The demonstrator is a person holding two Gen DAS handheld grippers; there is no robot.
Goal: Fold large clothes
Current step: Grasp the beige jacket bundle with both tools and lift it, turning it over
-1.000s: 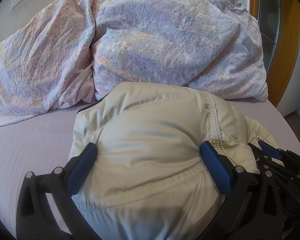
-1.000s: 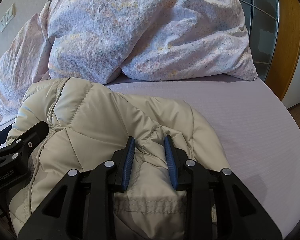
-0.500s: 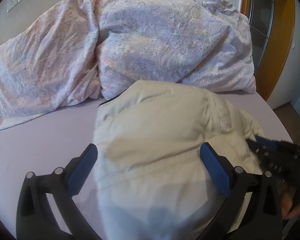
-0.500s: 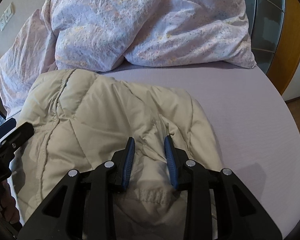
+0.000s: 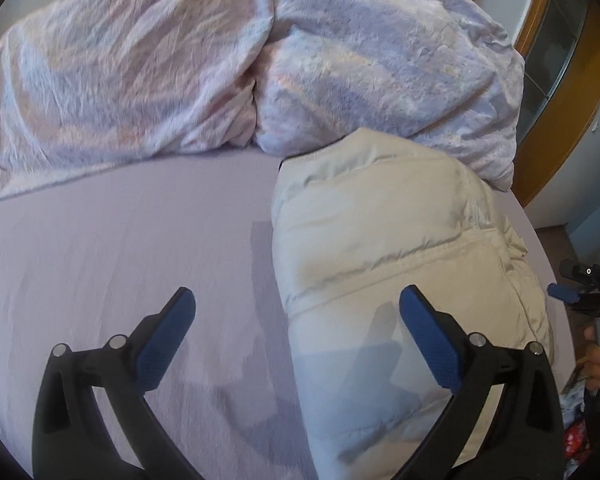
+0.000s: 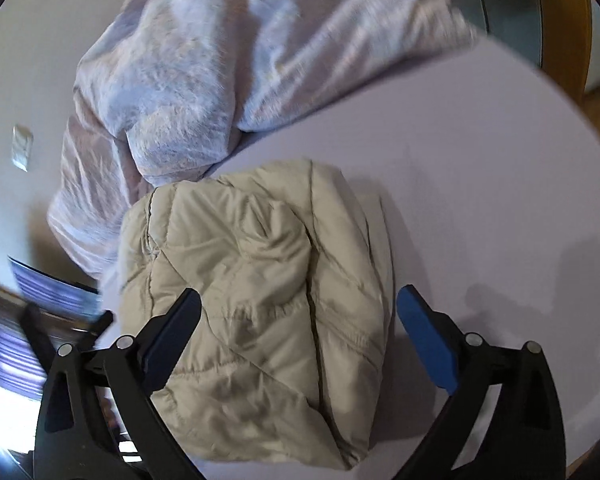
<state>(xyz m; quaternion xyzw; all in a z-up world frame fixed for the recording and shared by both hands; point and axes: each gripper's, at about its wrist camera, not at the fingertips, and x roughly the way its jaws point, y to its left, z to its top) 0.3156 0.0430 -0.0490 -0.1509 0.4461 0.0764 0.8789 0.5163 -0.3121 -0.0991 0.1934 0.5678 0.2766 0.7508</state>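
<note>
A beige puffer jacket (image 5: 384, 240) lies folded into a compact bundle on the lilac bed sheet (image 5: 120, 264); it also shows in the right wrist view (image 6: 260, 280). My left gripper (image 5: 296, 312) is open and empty, raised above the bed with its right finger over the jacket's left part. My right gripper (image 6: 298, 312) is open and empty, raised above the jacket's near end. The right gripper's blue fingertip shows at the right edge of the left wrist view (image 5: 560, 292).
A crumpled pale floral duvet (image 5: 228, 60) is heaped along the far side of the bed, touching the jacket's far end; it shows in the right wrist view (image 6: 228, 60) too. A wooden frame (image 5: 580, 128) and the floor lie beyond the bed's right edge.
My right gripper has opened and let go of the jacket, then lifted and tilted. My left gripper has moved left and up off the jacket, which now lies on the bed.
</note>
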